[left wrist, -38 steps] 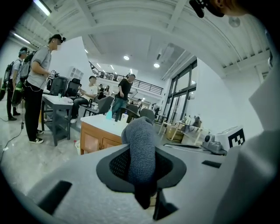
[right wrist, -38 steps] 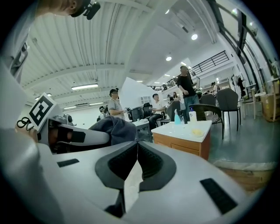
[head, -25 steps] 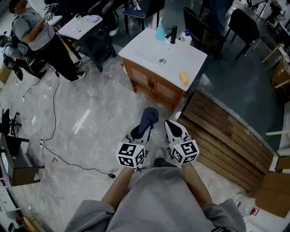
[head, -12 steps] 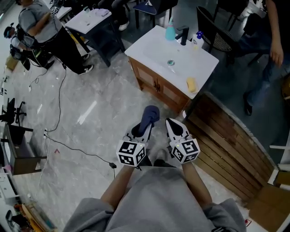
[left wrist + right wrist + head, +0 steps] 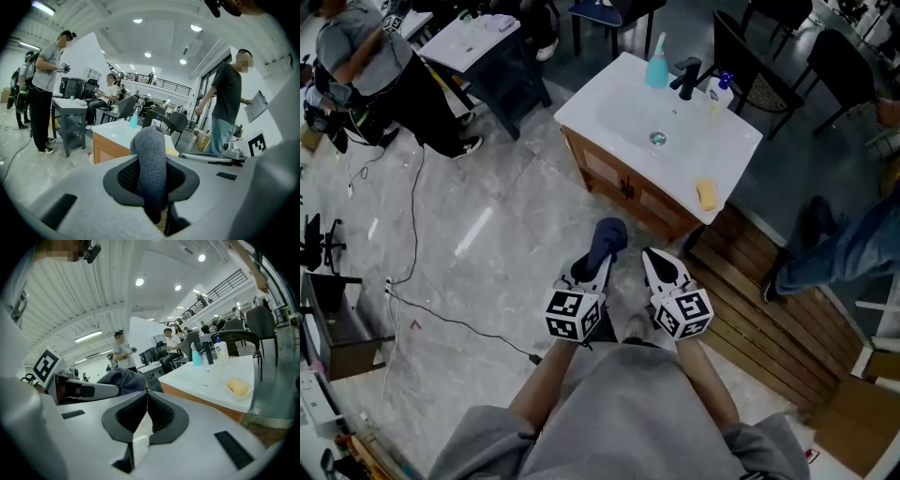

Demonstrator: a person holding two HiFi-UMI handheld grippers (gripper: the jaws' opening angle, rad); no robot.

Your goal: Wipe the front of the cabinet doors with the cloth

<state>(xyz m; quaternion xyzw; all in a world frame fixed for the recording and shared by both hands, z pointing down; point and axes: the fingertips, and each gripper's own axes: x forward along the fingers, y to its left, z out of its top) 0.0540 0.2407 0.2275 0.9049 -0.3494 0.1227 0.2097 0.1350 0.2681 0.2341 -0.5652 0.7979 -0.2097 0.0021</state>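
A wooden cabinet [image 5: 630, 187] with two front doors carries a white sink top [image 5: 656, 131] ahead of me. My left gripper [image 5: 598, 259] is shut on a dark blue-grey cloth [image 5: 607, 238], which sticks up out of its jaws [image 5: 151, 168]. My right gripper [image 5: 659, 265] is beside it, shut with nothing between its jaws [image 5: 147, 401]. Both grippers hang over the floor, a short way in front of the cabinet doors and apart from them. The cabinet [image 5: 108, 149] shows behind the cloth in the left gripper view.
On the sink top stand a teal bottle [image 5: 657, 71], a black tap [image 5: 686, 79], a small bottle [image 5: 717, 94] and a yellow sponge [image 5: 707, 194]. Wooden decking [image 5: 769, 319] lies right of the cabinet, where a person's legs [image 5: 839, 251] stand. A cable [image 5: 422, 300] crosses the floor at left.
The view has shifted a little closer to the cabinet. A person has walked onto the decking at right. Both grippers keep their pose, the cloth still held.
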